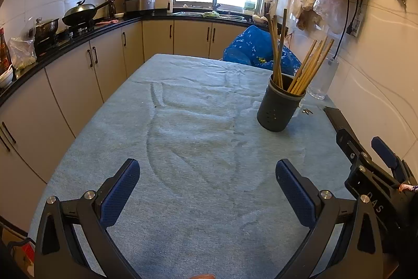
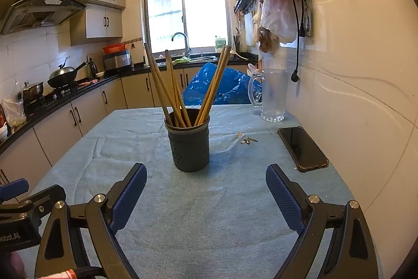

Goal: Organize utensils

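A dark grey perforated utensil holder (image 2: 189, 145) stands upright on the blue tablecloth (image 2: 209, 213), with several wooden chopsticks (image 2: 172, 90) leaning in it. It also shows in the left wrist view (image 1: 279, 106) at the right, chopsticks (image 1: 308, 69) sticking up. My right gripper (image 2: 206, 190) is open and empty, just short of the holder. My left gripper (image 1: 207, 187) is open and empty over bare cloth, to the left of the holder. The right gripper's body (image 1: 376, 169) shows at the right edge of the left wrist view.
A black phone (image 2: 303, 148) lies near the wall on the right, with small keys (image 2: 248, 140) beside it. A clear glass pitcher (image 2: 273, 96) stands at the table's far right. A blue bag (image 2: 222, 85) sits behind the table. Kitchen counters run along the left.
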